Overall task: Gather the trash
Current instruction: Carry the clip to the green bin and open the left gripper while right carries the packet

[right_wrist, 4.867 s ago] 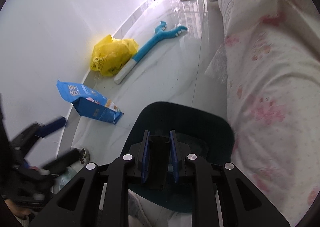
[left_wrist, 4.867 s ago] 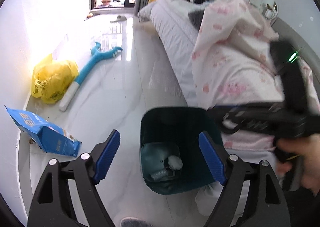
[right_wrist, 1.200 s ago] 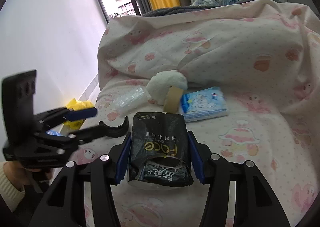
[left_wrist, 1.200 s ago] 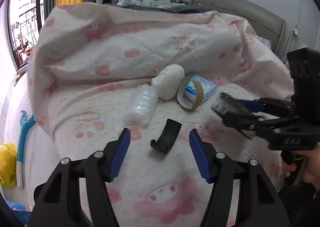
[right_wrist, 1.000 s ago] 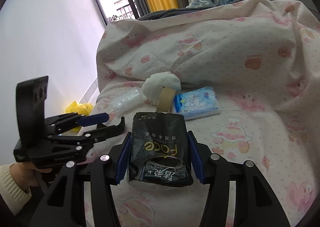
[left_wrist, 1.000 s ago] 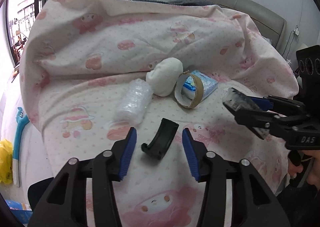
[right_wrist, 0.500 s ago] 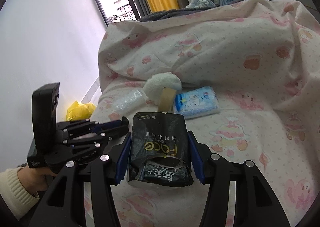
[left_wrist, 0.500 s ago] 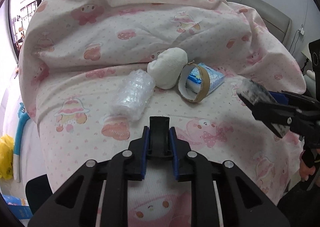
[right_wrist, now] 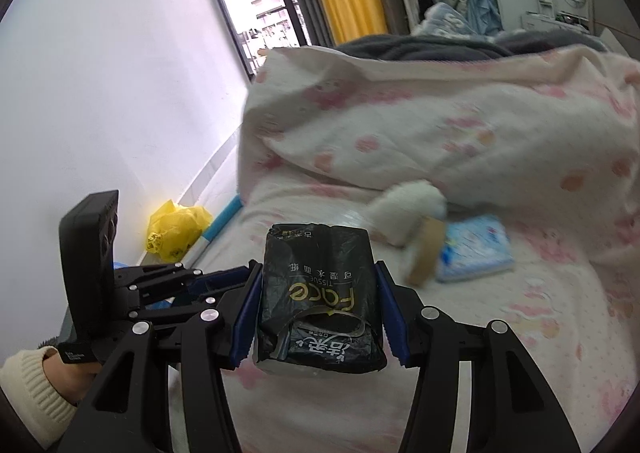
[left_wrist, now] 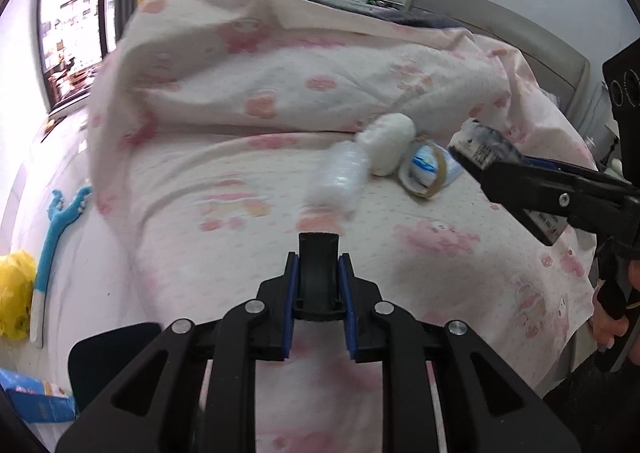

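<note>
My left gripper (left_wrist: 319, 273) is shut on a curved black plastic piece (left_wrist: 319, 253) and holds it above the pink bedspread (left_wrist: 248, 213). My right gripper (right_wrist: 318, 309) is shut on a black tissue pack (right_wrist: 318, 293); it also shows at the right of the left wrist view (left_wrist: 484, 151). On the bed lie a clear plastic wrap (left_wrist: 340, 177), a white wad (left_wrist: 386, 147), a tape roll (left_wrist: 426, 173) and a blue tissue pack (right_wrist: 476, 249). The left gripper shows at the lower left of the right wrist view (right_wrist: 224, 277).
A dark bin's rim (left_wrist: 108, 357) shows below the bed edge at the lower left. On the floor lie a yellow bag (left_wrist: 14, 293), a blue-and-white long-handled tool (left_wrist: 56, 229) and a blue packet (left_wrist: 36, 401). A bunched duvet (right_wrist: 440, 113) covers the far bed.
My left gripper closed on the black plastic piece and lifted it off the bed, swinging left. My right gripper kept its hold on the black tissue pack and also swung left.
</note>
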Demonstrator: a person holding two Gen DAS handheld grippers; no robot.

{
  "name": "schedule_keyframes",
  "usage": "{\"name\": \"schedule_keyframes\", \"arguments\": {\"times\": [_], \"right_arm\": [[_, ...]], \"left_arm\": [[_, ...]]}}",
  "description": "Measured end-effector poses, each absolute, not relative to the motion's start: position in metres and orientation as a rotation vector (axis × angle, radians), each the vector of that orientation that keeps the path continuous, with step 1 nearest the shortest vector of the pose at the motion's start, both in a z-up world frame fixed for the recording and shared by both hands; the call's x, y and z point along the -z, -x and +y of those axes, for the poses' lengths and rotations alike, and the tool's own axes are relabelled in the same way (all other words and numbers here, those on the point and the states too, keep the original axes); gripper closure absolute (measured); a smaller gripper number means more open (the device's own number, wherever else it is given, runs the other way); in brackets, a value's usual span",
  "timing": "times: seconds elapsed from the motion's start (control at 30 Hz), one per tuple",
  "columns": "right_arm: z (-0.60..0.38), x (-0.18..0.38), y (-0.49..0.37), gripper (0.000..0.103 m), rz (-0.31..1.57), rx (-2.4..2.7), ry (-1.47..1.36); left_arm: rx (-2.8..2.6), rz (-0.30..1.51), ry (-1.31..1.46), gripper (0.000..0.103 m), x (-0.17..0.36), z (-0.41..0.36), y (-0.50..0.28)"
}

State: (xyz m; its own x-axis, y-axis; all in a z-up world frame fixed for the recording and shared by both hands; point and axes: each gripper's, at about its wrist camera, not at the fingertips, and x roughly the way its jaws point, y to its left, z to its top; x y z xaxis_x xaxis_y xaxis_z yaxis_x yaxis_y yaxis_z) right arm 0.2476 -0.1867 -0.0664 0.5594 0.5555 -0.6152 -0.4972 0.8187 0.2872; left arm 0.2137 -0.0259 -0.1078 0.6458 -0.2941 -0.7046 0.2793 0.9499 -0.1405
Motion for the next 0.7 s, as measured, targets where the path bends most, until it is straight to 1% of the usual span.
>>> {"name": "schedule_keyframes", "arguments": {"times": [0.17, 0.4, 0.7], "right_arm": [[-0.151, 0.055, -0.242, 0.049, 0.746, -0.661, -0.052], [-0.102, 0.042, -0.234, 0.049, 0.735, -0.717, -0.015], [-0.045, 0.035, -0.224, 0.049, 0.736, -0.791, 0.013]], "left_arm": [[0.275, 0.791, 0.027, 0.081, 0.098, 0.005, -0.203], [0.181, 0.834, 0.047, 0.081, 0.104, 0.056, -0.192], [0.099, 0.942, 0.070, 0.081, 0.138, 0.111, -0.181]]}}
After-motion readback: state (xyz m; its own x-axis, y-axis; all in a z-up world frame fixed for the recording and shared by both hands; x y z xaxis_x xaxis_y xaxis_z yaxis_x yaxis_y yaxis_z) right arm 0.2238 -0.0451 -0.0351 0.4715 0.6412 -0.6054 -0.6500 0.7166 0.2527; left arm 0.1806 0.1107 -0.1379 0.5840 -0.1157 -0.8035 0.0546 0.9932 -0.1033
